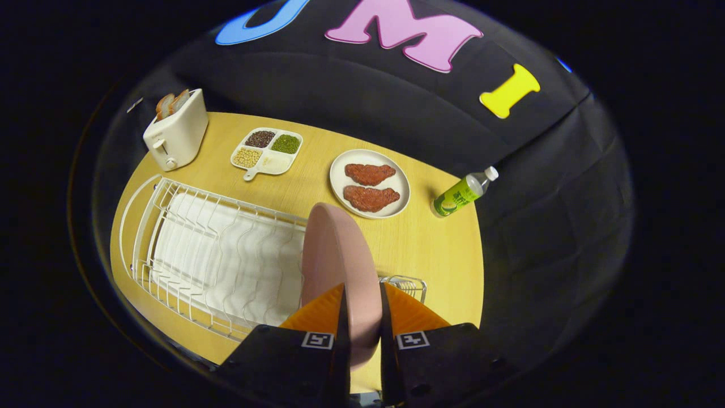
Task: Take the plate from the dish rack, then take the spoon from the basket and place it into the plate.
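A pink plate [337,260] stands on edge between my two fingers, and my gripper [361,309] is shut on its rim. The plate is held above the right end of the white wire dish rack [187,249], which lies on the wooden table to the left of the fingers. A small wire basket [405,283] peeks out just right of the plate, behind the right finger. Whatever is in the basket is hidden.
Beyond the plate sit a white plate with two meat pieces [370,183], a divided tray of grains [267,150], and a white toaster with bread [175,136]. A green bottle [463,192] lies at the table's right edge [478,266].
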